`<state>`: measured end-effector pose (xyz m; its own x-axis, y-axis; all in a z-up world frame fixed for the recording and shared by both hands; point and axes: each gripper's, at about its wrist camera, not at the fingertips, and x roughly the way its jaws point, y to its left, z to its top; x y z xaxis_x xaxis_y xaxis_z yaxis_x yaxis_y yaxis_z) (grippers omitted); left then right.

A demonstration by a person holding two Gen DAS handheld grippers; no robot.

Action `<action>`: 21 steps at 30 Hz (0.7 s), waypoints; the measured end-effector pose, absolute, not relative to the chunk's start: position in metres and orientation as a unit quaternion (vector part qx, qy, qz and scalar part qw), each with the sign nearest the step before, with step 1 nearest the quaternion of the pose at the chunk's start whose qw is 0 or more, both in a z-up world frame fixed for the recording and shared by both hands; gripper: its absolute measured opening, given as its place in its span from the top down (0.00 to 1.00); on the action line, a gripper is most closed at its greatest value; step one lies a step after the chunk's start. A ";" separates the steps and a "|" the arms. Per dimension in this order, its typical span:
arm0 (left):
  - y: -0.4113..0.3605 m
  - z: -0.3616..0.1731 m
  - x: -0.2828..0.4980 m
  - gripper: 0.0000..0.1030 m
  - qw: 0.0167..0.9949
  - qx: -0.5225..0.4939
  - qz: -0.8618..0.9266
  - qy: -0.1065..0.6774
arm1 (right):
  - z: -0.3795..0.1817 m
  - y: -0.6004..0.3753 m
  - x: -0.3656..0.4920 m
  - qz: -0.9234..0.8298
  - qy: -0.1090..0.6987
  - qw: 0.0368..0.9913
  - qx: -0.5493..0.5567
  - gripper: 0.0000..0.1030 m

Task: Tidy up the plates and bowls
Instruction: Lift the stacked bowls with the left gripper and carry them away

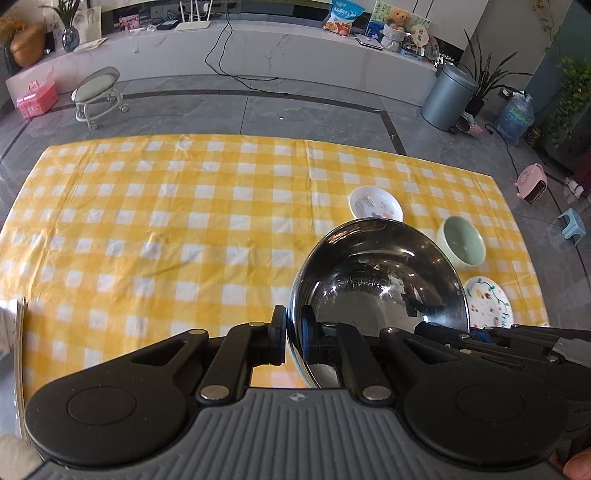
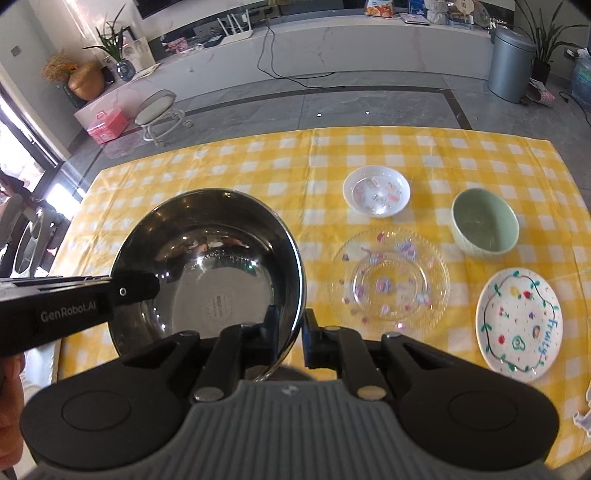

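Steel bowl pinched at opposite rims by left gripper and right gripper, hiding part of checked tablecloth; broad bare cloth leftward.

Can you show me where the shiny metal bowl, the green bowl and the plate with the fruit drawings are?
shiny metal bowl (image 2: 221, 266), right wrist view, inside bottom.
green bowl (image 2: 484, 227), right wrist view, inside.
fruit plate (image 2: 519, 323), right wrist view, middle of face.

A home living room: teddy bear, houseplants, checked tablecloth.
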<state>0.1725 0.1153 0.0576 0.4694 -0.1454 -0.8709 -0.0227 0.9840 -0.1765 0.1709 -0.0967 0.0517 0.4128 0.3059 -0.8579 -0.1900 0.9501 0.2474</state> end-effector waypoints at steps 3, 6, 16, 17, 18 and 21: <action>0.117 0.062 0.157 0.91 0.850 -0.098 -0.040 0.516 | 0.060 -0.101 0.150 0.154 0.520 0.839 0.056 0.90; 0.115 0.059 0.142 0.91 0.849 -0.100 -0.042 0.516 | 0.063 -0.107 0.133 0.159 0.524 0.835 0.056 0.90; 0.112 0.023 0.110 0.91 0.820 -0.115 -0.043 0.558 | 0.044 -0.116 0.108 0.154 0.557 0.815 0.047 0.91; 0.111 0.019 0.110 0.91 0.818 -0.114 -0.043 0.562 | 0.040 -0.116 0.107 0.153 0.560 0.813 0.043 0.91; 0.109 0.014 0.109 0.91 0.816 -0.113 -0.044 0.566 | 0.036 -0.115 0.106 0.151 0.564 0.811 0.040 0.91; 0.108 0.001 0.112 0.91 0.806 -0.120 -0.046 0.578 | 0.022 -0.117 0.109 0.142 0.576 0.804 0.038 0.92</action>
